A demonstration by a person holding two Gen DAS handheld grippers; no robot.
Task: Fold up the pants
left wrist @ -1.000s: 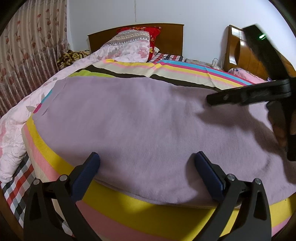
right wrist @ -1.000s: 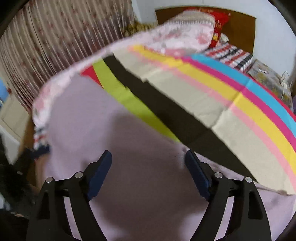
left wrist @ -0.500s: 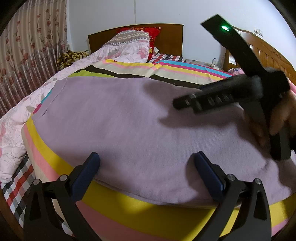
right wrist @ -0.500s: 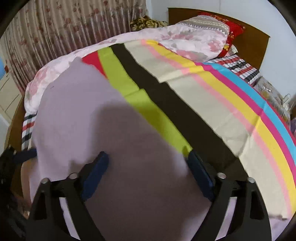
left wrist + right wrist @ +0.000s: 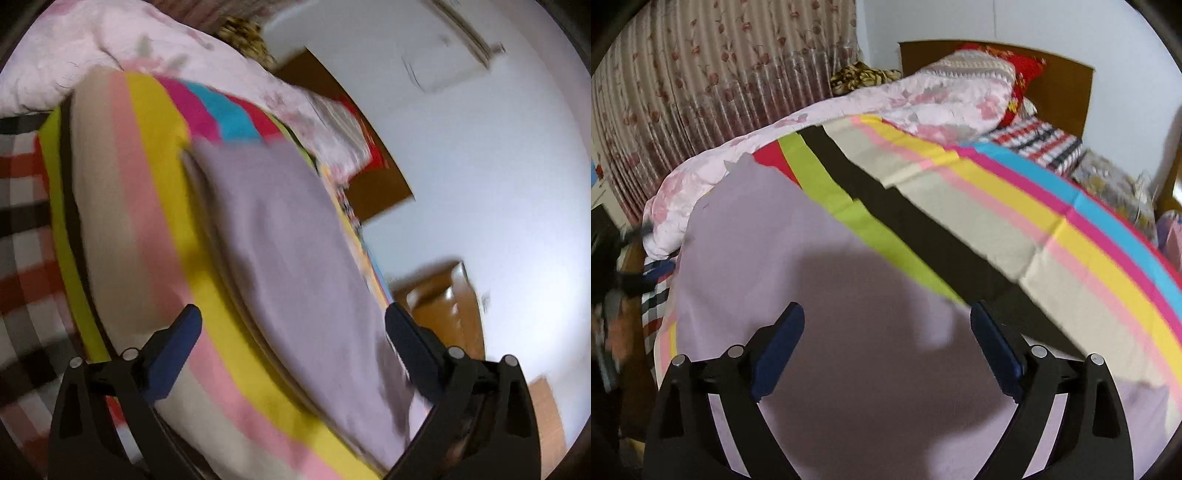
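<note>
Swung and rolled hard since a moment ago, left tongs (image 5: 293,334) apart and empty over the lilac pants (image 5: 288,236) lying flat on the striped bed cover (image 5: 147,206), right tongs (image 5: 886,332) opening wider above them, likely resetting for another fold.

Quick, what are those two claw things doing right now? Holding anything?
Left gripper: open, holding nothing.
Right gripper: jaws opening, nothing gripped, above the lilac pants.

Both wrist views close over bed (image 5: 1015,206) — left rolled.
</note>
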